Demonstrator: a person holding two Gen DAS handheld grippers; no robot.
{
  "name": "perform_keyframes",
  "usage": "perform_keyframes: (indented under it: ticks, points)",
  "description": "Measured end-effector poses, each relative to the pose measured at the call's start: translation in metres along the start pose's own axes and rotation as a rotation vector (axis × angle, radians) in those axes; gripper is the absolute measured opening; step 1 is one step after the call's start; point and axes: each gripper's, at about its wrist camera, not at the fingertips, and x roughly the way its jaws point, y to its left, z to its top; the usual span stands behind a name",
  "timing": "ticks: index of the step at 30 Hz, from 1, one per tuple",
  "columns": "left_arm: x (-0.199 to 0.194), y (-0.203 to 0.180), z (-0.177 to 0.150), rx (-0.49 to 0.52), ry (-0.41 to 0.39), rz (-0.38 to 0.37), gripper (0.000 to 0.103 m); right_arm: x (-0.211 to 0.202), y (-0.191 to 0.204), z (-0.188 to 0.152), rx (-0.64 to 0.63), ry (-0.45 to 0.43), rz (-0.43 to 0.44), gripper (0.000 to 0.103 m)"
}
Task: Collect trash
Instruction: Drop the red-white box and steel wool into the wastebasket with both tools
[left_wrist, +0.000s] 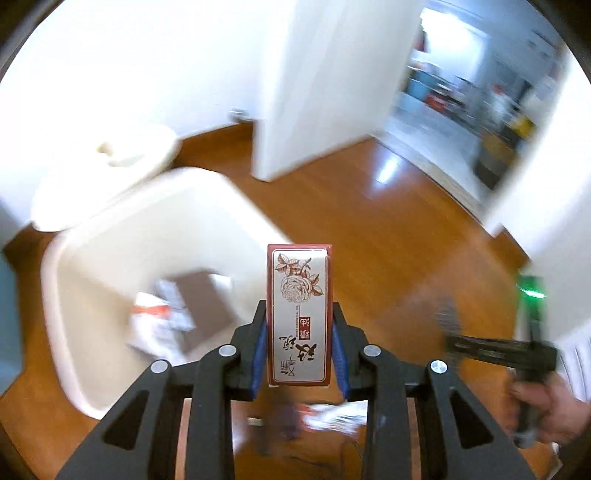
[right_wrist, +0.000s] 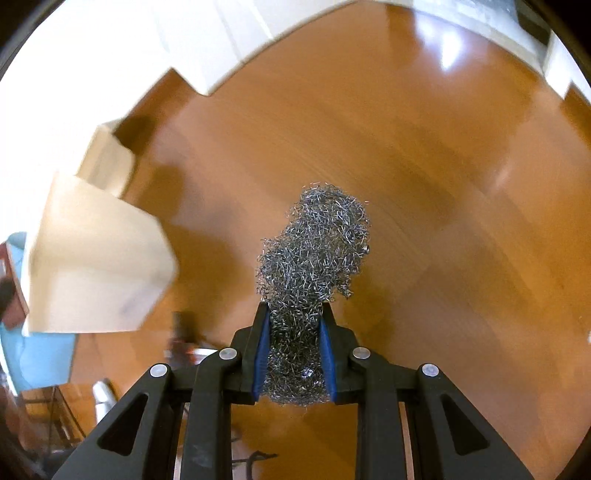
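My left gripper (left_wrist: 299, 314) is shut on a small red-and-silver box with a rose print (left_wrist: 298, 314), held upright above the wooden floor. To its left stands an open white trash bin (left_wrist: 122, 229) with crumpled wrappers (left_wrist: 159, 321) and a brown card inside; its lid (left_wrist: 110, 173) is tipped back. My right gripper (right_wrist: 295, 314) is shut on a grey steel-wool scourer (right_wrist: 314, 254), which sticks out past the fingertips over bare floor. In the left wrist view the other gripper (left_wrist: 498, 350) shows blurred at the right, held by a hand (left_wrist: 546, 413). The bin (right_wrist: 96, 258) lies left of the scourer.
A crumpled white-and-red wrapper (left_wrist: 332, 415) lies on the floor under my left gripper. White walls and a door frame (left_wrist: 314, 92) stand behind, with a doorway (left_wrist: 461, 103) to a cluttered room at the upper right. A light-blue object (right_wrist: 40, 354) sits beside the bin.
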Motion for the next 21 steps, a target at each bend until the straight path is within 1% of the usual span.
perform_keyframes:
  ticks: [2,3,5,6,7,8,9,11,13,15,16,18,21]
  points:
    - [0.005,0.038,0.009,-0.043,0.018,0.054,0.029,-0.025,0.025,0.004,-0.033,-0.02,0.022,0.026]
    - [0.009,0.057,0.011,-0.062,0.043,0.076,0.029,-0.04,0.042,0.007,-0.052,-0.031,0.041,0.026]
    - [0.019,0.084,0.008,-0.115,0.111,0.089,0.03,-0.063,0.068,0.009,-0.082,-0.047,0.07,0.026]
    - [0.019,0.095,0.007,-0.136,0.126,0.083,0.03,-0.076,0.087,0.01,-0.105,-0.054,0.086,0.026]
    - [0.015,0.103,0.007,-0.148,0.119,0.086,0.03,-0.084,0.1,0.011,-0.122,-0.058,0.096,0.026]
    - [0.01,0.107,0.009,-0.157,0.099,0.085,0.032,-0.093,0.115,0.011,-0.143,-0.063,0.107,0.027]
    - [0.003,0.11,0.011,-0.162,0.084,0.076,0.044,-0.1,0.131,0.011,-0.162,-0.068,0.119,0.027]
    - [-0.011,0.111,0.009,-0.167,0.049,0.051,0.059,-0.111,0.163,0.012,-0.199,-0.07,0.146,0.027]
    - [-0.023,0.111,0.01,-0.183,0.013,0.049,0.059,-0.117,0.195,0.012,-0.234,-0.073,0.166,0.027]
    - [-0.04,0.125,0.006,-0.263,-0.033,0.062,0.059,-0.122,0.222,0.011,-0.257,-0.08,0.188,0.027]
    - [-0.055,0.133,-0.002,-0.323,-0.052,0.056,0.059,-0.123,0.238,0.012,-0.27,-0.083,0.201,0.027]
    - [-0.067,0.138,-0.016,-0.387,-0.072,0.054,0.059,-0.116,0.265,0.018,-0.289,-0.082,0.215,0.027]
    - [-0.076,0.137,-0.037,-0.407,-0.084,0.062,0.059,-0.098,0.302,0.028,-0.293,-0.063,0.229,0.029]
